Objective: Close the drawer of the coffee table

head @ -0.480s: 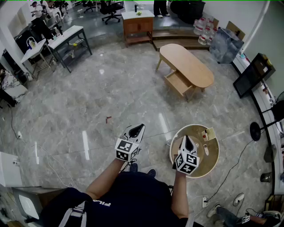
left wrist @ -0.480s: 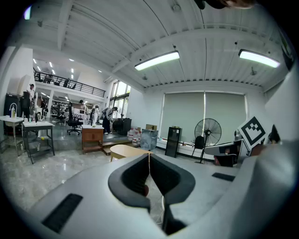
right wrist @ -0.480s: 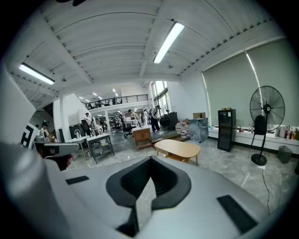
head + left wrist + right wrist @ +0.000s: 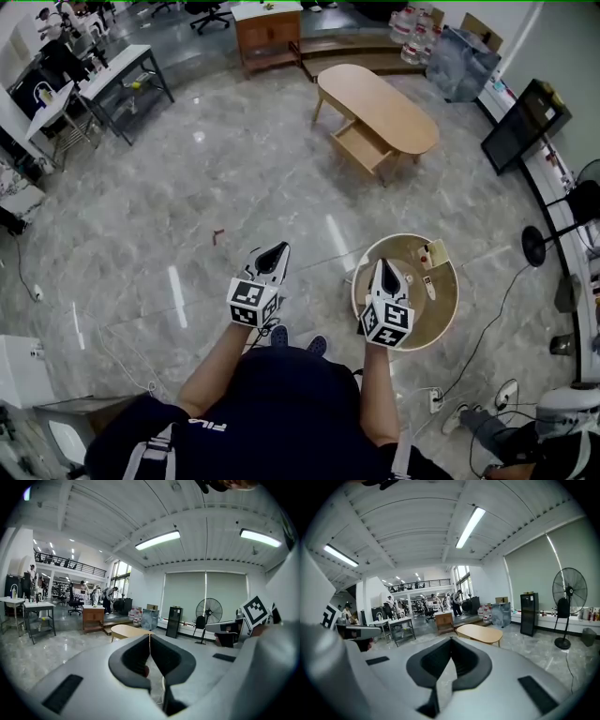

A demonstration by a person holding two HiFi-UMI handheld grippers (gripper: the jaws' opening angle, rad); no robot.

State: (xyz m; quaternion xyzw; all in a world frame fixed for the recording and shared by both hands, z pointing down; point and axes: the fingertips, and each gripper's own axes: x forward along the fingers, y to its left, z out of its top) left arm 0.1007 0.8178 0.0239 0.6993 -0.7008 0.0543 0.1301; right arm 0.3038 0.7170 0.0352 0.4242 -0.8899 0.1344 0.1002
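**A:** Entry: where is the drawer relative to the tools?

**B:** The coffee table (image 4: pixel 380 105) stands far across the room, ahead and a little right of the person. Its oval top runs far-left to near-right. The drawer (image 4: pixel 360 147) is pulled out of the long side facing us, so it juts near-left, towards the grippers. Judgement: closing it means a push to the far right, across the table's long axis.

**A:** Which tool is better placed?

**B:** The right gripper (image 4: pixel 382 266) lines up almost straight below the drawer front in the head view. The left gripper (image 4: pixel 278 248) sits further left, so the drawer lies diagonally far-right of it. Both are well apart from the table, and I judge a walk is needed before any contact.

**A:** Jaw state?

**B:** Each gripper's own view shows the jaws pressed together at the tips with nothing between them. Both point at the table.

**A:** Surface and surroundings?

**B:** Polished marble floor (image 4: pixel 234 178), glossy with light streaks, and a small red scrap (image 4: pixel 217 234) lying near the left gripper. A round side table (image 4: pixel 448 314) sits directly under the right gripper, with a few small items on it. The far end holds a wooden cabinet (image 4: pixel 267 33), and desks (image 4: pixel 122 80) stand at far left. A fan stand (image 4: pixel 534 246) is at right.
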